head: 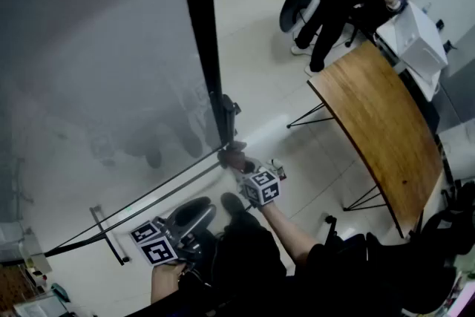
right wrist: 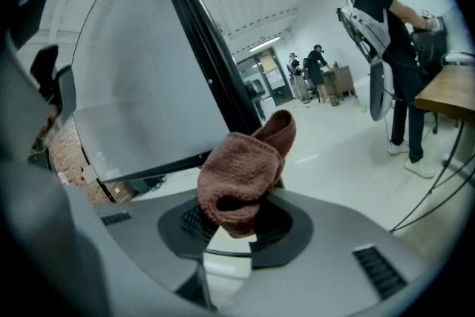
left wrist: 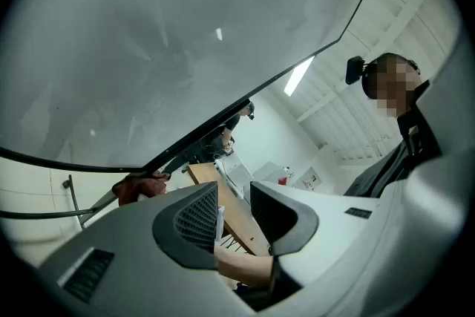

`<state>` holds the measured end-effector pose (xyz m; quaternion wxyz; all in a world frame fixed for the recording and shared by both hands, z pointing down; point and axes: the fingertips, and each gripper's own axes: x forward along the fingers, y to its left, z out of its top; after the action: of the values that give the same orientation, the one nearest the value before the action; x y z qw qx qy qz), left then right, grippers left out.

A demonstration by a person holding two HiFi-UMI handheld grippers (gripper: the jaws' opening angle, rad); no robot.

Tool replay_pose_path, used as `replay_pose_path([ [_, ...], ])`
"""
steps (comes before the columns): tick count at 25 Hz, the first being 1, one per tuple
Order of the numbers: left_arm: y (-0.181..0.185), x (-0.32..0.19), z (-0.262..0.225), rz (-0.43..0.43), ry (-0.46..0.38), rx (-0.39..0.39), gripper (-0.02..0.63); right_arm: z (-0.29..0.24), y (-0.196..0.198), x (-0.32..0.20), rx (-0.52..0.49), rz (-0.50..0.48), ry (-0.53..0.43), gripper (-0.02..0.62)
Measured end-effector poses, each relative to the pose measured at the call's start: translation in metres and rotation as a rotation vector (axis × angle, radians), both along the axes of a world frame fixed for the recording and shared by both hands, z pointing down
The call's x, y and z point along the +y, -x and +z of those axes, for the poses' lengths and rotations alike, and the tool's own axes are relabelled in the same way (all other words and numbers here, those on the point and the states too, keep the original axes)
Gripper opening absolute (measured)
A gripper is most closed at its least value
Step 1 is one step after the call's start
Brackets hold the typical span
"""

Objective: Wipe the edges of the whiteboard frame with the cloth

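The right hand-held gripper (right wrist: 236, 226) is clamped on the brown cloth (right wrist: 245, 174), which bulges out past its jaws. The cloth sits at the lower corner of the black whiteboard frame (head: 202, 41). The left hand-held gripper (left wrist: 236, 213) is below the frame's bottom edge, its jaws apart and gripping nothing.

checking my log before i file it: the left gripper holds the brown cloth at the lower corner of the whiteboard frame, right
Not quite: it is the right gripper that is shut on the brown cloth, as the right gripper view shows. The left gripper is open with nothing between its jaws. The rest stands: the cloth is at the lower corner of the whiteboard frame.
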<state>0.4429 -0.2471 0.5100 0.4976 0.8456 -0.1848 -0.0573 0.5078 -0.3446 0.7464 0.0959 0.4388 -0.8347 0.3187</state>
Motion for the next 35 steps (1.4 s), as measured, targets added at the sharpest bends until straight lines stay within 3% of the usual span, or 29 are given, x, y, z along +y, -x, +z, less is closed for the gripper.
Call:
replay_pose_path([
  [7,-0.023,-0.013,0.023,0.029,0.018,-0.039,0.132,0.019,0.008,-0.032,0.188,-0.087,-0.078,0.103],
  [15,-0.012,-0.021,0.029,-0.039,0.035,-0.024,0.132,0.011,0.026,-0.04,0.277,-0.141,-0.129,0.103],
  [22,0.004,-0.031,0.026,-0.116,0.026,-0.009,0.132,0.008,0.034,-0.038,0.289,-0.206,-0.133,0.103],
  [27,0.04,-0.03,0.029,-0.19,0.022,-0.008,0.132,0.01,0.063,-0.03,0.282,-0.26,-0.138,0.103],
  [32,0.044,-0.031,0.03,-0.281,0.011,-0.037,0.132,0.007,0.073,-0.027,0.262,-0.351,-0.161,0.103],
  [35,0.064,-0.023,0.029,-0.335,0.005,-0.051,0.132,0.004,0.093,-0.02,0.256,-0.395,-0.168,0.103],
])
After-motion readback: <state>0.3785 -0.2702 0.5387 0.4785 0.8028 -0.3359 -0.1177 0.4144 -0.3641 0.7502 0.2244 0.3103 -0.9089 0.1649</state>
